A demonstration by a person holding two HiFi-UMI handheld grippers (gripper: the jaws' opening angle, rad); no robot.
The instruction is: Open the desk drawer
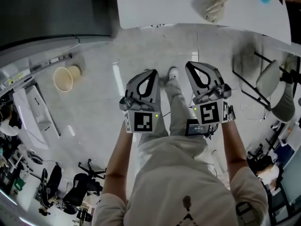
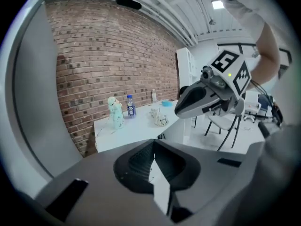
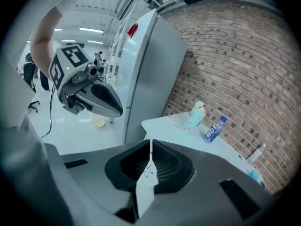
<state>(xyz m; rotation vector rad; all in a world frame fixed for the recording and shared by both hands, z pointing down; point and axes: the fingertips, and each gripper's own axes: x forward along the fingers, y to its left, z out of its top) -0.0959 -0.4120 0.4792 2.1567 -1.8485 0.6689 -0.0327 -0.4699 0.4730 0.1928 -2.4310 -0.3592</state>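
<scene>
The white desk (image 1: 188, 8) stands ahead of me, across the top of the head view; no drawer front shows in any view. My left gripper (image 1: 151, 73) and right gripper (image 1: 190, 66) hang side by side above the floor, short of the desk's near edge, both shut with nothing between the jaws. In the left gripper view the shut left gripper (image 2: 153, 144) points toward the desk (image 2: 136, 126), with the right gripper (image 2: 207, 98) beside it. In the right gripper view the shut right gripper (image 3: 150, 144) faces the desk (image 3: 183, 128), and the left gripper (image 3: 94, 95) hangs at the left.
On the desk stand a water bottle (image 2: 130, 106), a pale figure (image 2: 115, 112) and a crumpled bag (image 1: 216, 1). A brick wall (image 2: 108, 55) backs it. A tall grey cabinet (image 3: 150, 65) stands left of the desk, with a beige bucket (image 1: 66, 77) on the floor. Chairs (image 1: 268, 79) stand at the right.
</scene>
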